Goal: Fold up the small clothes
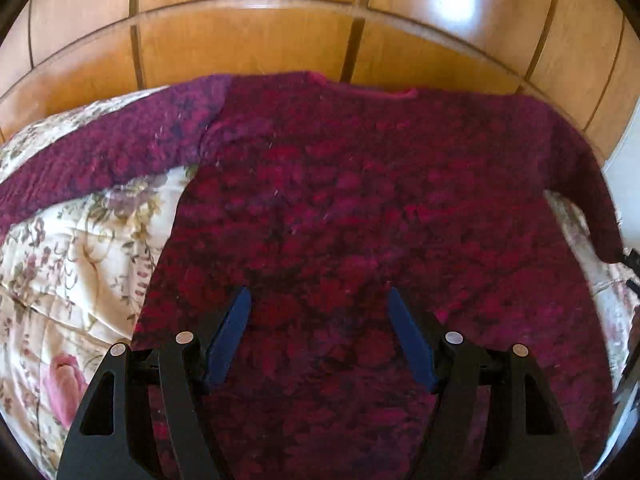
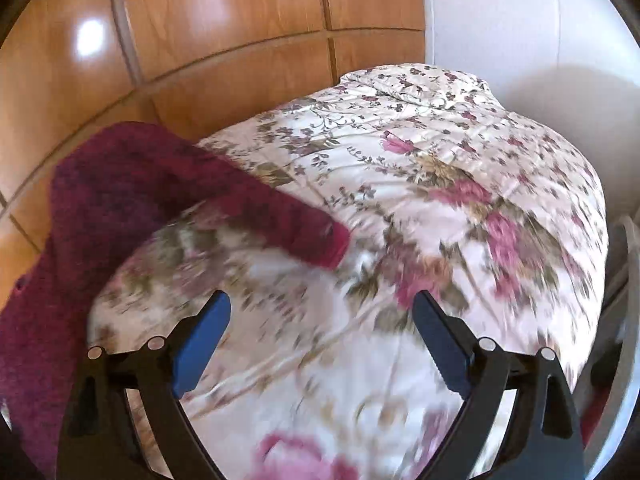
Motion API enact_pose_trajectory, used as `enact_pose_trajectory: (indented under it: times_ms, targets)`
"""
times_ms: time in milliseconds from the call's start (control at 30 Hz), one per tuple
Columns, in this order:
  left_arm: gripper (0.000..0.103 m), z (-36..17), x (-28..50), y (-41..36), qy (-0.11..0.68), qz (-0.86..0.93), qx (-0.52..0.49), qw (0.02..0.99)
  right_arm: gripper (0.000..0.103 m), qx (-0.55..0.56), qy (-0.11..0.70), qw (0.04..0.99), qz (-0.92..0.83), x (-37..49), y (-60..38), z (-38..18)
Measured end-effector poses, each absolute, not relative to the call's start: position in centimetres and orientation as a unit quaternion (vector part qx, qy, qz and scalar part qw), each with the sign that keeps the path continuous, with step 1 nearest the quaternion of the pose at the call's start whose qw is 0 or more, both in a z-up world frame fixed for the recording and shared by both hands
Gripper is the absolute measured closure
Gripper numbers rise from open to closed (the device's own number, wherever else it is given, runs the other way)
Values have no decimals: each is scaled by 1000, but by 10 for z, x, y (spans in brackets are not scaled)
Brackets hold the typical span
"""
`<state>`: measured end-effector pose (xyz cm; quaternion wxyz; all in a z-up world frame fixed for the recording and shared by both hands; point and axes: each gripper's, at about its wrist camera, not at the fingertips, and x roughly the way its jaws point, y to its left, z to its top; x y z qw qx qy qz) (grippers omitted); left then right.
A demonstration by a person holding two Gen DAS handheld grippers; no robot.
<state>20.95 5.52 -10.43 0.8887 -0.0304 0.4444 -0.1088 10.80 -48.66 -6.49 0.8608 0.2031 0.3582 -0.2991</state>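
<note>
A dark red knitted sweater (image 1: 360,200) lies spread flat on a floral bedspread (image 1: 80,248), neck toward the wooden headboard, both sleeves stretched outward. My left gripper (image 1: 319,296) is open and empty, hovering over the sweater's lower body. My right gripper (image 2: 322,300) is open and empty over the bedspread (image 2: 460,168), just right of the sweater's right sleeve (image 2: 208,184), whose cuff (image 2: 332,240) lies ahead between the fingers. Part of the right gripper shows at the right edge of the left wrist view (image 1: 630,264).
A glossy wooden headboard (image 1: 248,44) runs behind the bed and shows in the right wrist view too (image 2: 200,32). A white wall (image 2: 500,12) stands beyond the bed's far right corner. The bed edge drops off at the right.
</note>
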Motion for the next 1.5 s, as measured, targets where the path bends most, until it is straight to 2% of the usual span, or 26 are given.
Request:
enact_pose_trajectory:
  times_ms: [67, 133, 167, 200, 267, 400, 567, 700, 800, 967, 1033, 1067, 1100, 1167, 1200, 1333, 1433, 1500]
  targets:
    - [29, -111, 213, 59, 447, -114, -45, 886, 14, 181, 368, 862, -298, 127, -498, -71]
    - [28, -112, 213, 59, 445, -113, -46, 887, 43, 171, 371, 864, -294, 142, -507, -74]
    - [27, -111, 212, 55, 446, -113, -41, 887, 72, 168, 383, 862, -287, 148, -510, -76]
    - [26, -111, 212, 53, 446, -113, -37, 887, 89, 163, 397, 858, -283, 151, -512, -78]
    - [24, -113, 212, 49, 445, -113, -32, 888, 96, 163, 393, 862, -276, 147, -515, -71]
    - [23, -114, 211, 49, 445, -112, -27, 888, 98, 139, 341, 892, -264, 128, -510, -18]
    - [23, -115, 213, 46, 446, -113, -28, 887, 99, 124, 294, 907, -276, 123, -526, 38]
    - [22, -115, 214, 46, 447, -113, -26, 887, 99, 120, 294, 895, -314, 144, -554, 51]
    - [22, -116, 213, 46, 447, -112, -22, 887, 99, 112, 328, 871, -348, 172, -577, 34]
    - [20, -117, 214, 43, 447, -109, -13, 888, 99, 94, 411, 822, -382, 224, -603, -26]
    - [20, -118, 215, 42, 448, -109, -13, 887, 84, 112, 421, 814, -383, 234, -608, -45]
    - [19, -118, 215, 42, 448, -109, -13, 887, 54, 123, 416, 817, -379, 235, -612, -50]
    - [18, -118, 215, 42, 448, -109, -13, 887, 36, 134, 410, 821, -374, 234, -611, -52]
    - [16, -118, 215, 41, 447, -110, -12, 887, 27, 143, 387, 833, -369, 226, -598, -50]
    - [15, -119, 215, 40, 447, -111, -12, 887, 23, 144, 382, 835, -368, 223, -592, -48]
    - [15, -117, 216, 41, 449, -115, -16, 886, 22, 208, 365, 865, -274, 199, -540, -44]
    - [15, -109, 215, 46, 453, -119, -27, 883, 23, 284, 405, 862, -106, 195, -485, -66]
    - [15, -101, 210, 55, 454, -114, -43, 882, 28, 291, 433, 853, -20, 196, -443, -79]
